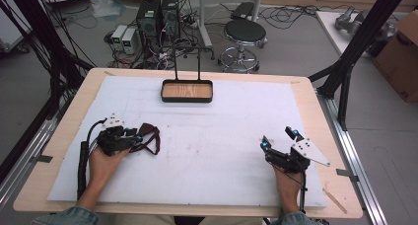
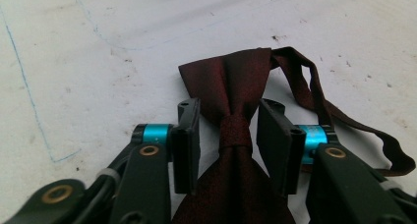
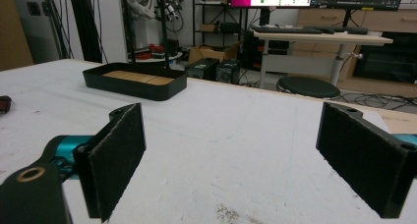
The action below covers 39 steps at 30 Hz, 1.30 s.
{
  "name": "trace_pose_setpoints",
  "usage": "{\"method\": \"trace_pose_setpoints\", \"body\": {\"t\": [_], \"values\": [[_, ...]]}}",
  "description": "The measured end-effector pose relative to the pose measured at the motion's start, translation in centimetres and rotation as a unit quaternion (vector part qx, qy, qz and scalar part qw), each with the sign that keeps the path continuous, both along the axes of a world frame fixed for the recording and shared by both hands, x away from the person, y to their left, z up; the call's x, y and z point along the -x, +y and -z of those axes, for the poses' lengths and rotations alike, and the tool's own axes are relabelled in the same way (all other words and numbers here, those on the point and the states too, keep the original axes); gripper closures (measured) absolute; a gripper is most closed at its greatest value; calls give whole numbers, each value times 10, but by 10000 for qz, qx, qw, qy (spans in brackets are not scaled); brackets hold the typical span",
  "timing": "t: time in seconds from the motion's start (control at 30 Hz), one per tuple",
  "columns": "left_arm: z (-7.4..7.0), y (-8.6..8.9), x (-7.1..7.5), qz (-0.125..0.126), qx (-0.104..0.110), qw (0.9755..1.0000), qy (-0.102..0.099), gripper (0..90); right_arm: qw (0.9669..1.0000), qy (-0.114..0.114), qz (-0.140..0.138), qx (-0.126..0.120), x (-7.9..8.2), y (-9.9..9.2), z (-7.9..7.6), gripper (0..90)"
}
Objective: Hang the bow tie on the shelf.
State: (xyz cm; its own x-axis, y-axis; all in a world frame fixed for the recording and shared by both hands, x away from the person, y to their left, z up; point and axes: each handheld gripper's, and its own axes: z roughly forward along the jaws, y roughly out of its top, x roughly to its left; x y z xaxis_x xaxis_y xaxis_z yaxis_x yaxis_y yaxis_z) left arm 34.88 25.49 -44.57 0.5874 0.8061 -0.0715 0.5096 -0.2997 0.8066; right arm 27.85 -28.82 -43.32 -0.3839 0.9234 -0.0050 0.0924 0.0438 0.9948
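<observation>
We note the bow tie (image 2: 231,111), dark maroon with a fine weave, lying flat on the white mat (image 1: 212,151) at the left side of the counter (image 1: 59,121). Its knot sits midway between the left gripper's (image 2: 228,135) two pads, with the wings fanning out beyond and beneath them. The thin strap (image 2: 314,86) loops off to the side and trails across the mat.

The left gripper's jaws stand narrow on either side of the knot; a sliver of gap shows at each pad, so we read them as not yet pressing (the near wing hides the lowest part of the contact). From above, the left hand (image 1: 101,163) lies low on the mat, forearm coming in from the near edge, gripper pointed toward the centre of the counter with its cable curling behind it.

The right gripper (image 1: 278,138) rests well apart, near the right edge of the mat. Its hand (image 1: 288,183) is flat to the surface, and its jaws are spread wide with nothing between them.

At the far middle of the counter stands a black tray (image 1: 187,91) with a wooden floor. Nothing lies between it and the tie. Beyond the counter, on the floor: a round stool (image 1: 245,32) and computer towers (image 1: 157,15).
</observation>
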Motion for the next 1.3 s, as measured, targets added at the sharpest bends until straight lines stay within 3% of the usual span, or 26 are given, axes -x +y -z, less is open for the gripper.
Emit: {"method": "trace_pose_setpoints", "body": {"t": [0.1,0.23,0.4,0.57,0.93,1.2,1.3], "values": [[0,-1,0,69,-17,10000,11,717,10000,-2,-2,11,0,0,0,105],[-1,0,1,69,-1,10000,-1,750,10000,-3,-2,12,0,0,0,105],[-8,2,6,45,234,9991,-346,758,10000,-9,-3,17,0,0,0,105],[-13,1,8,34,469,9974,-554,758,10000,15,-4,19,0,1,0,105],[-20,0,4,-50,892,9928,-803,759,10000,-2,-23,27,0,1,0,105],[-28,0,-1,48,1064,9901,-916,758,10000,18,-21,13,0,1,0,105],[-37,-1,-4,81,1103,9874,-1128,759,10000,27,-33,12,0,1,0,105]]}}
